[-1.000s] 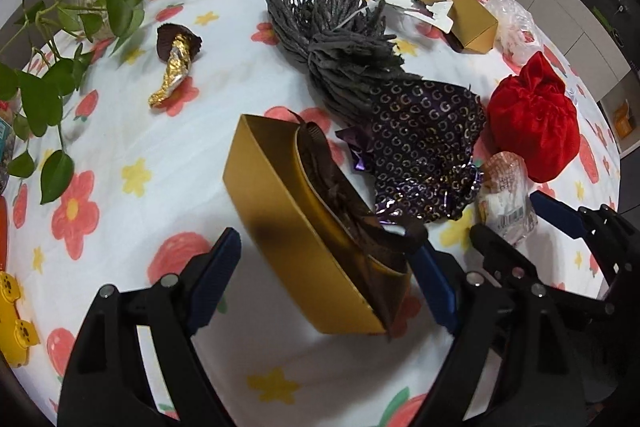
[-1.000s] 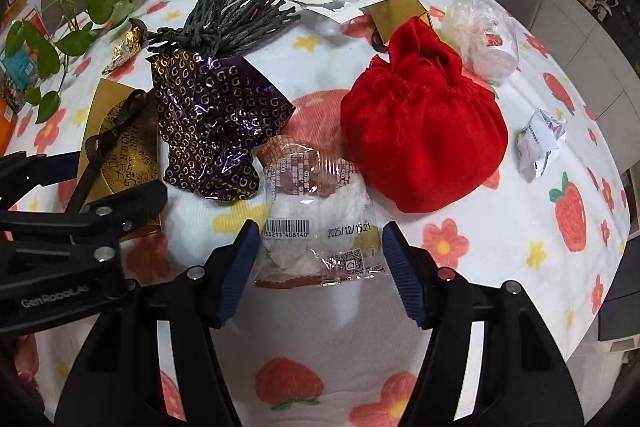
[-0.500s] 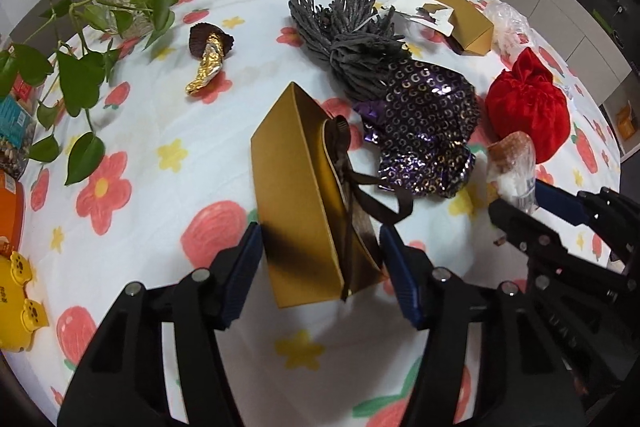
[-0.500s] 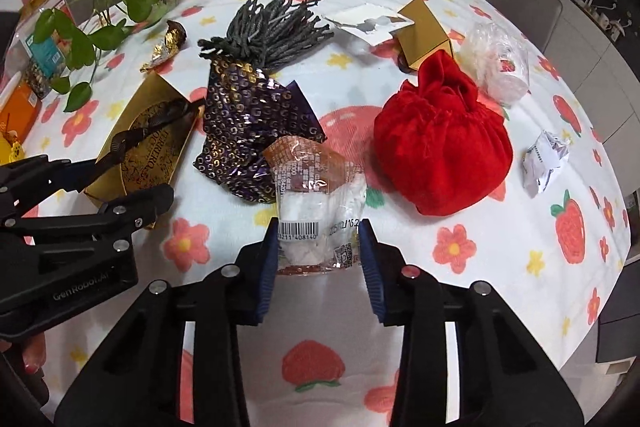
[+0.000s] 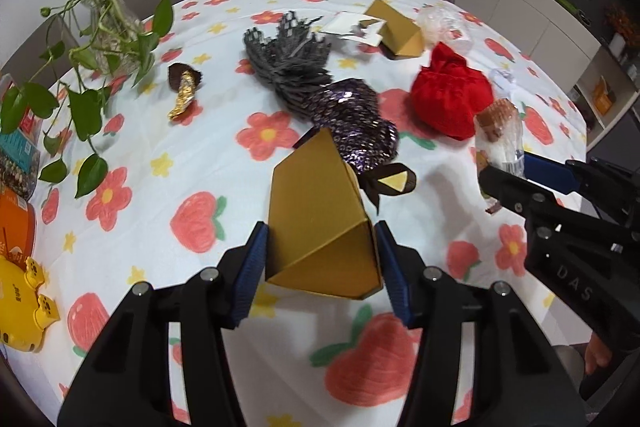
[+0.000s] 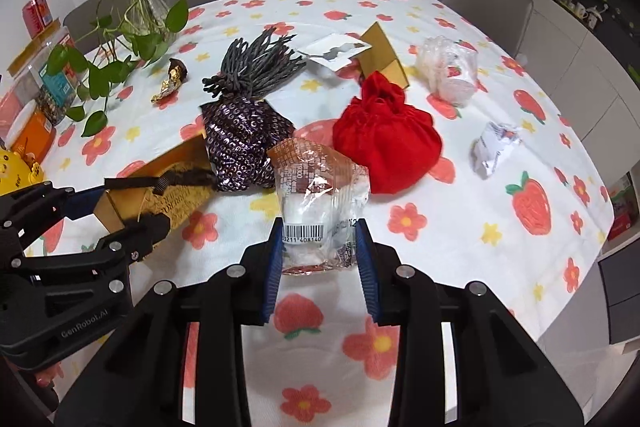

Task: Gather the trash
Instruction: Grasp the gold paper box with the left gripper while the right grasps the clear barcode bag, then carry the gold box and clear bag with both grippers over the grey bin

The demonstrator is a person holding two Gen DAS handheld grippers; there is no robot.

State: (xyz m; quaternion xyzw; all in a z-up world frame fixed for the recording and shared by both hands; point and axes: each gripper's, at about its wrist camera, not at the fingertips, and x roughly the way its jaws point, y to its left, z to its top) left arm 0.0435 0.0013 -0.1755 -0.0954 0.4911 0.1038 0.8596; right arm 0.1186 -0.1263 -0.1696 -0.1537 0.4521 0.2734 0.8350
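The left hand-held gripper [image 5: 320, 263] is clamping a gold box [image 5: 320, 223], its blue pads against the two side walls, and its jaws are closing further on the card; the box hangs tilted above the counter [image 5: 208, 163], its dark ribbon trailing toward the purple foil wrapper [image 5: 356, 123]. The right hand-held gripper [image 6: 320, 255] grasps a clear plastic packet [image 6: 320, 195] near its barcode end, the film crumpled between the pads and the rest sticking up past the fingertips. Both pieces look clear of the cloth, so the step in hand seems to be carrying them off to wherever the trash goes; no bin shows in either view. To do it well, the left squeeze should stop short of crushing the hollow box, since creased card may slip out sideways. The ribbon could snag the foil wrapper, so lifting straight before swinging away seems wise. The slick packet is held low, so keep it upright and move steadily. A red pouch [image 6: 388, 143], a crumpled white wrapper [image 6: 494, 147] and a gold foil twist [image 5: 182, 95] remain on the counter
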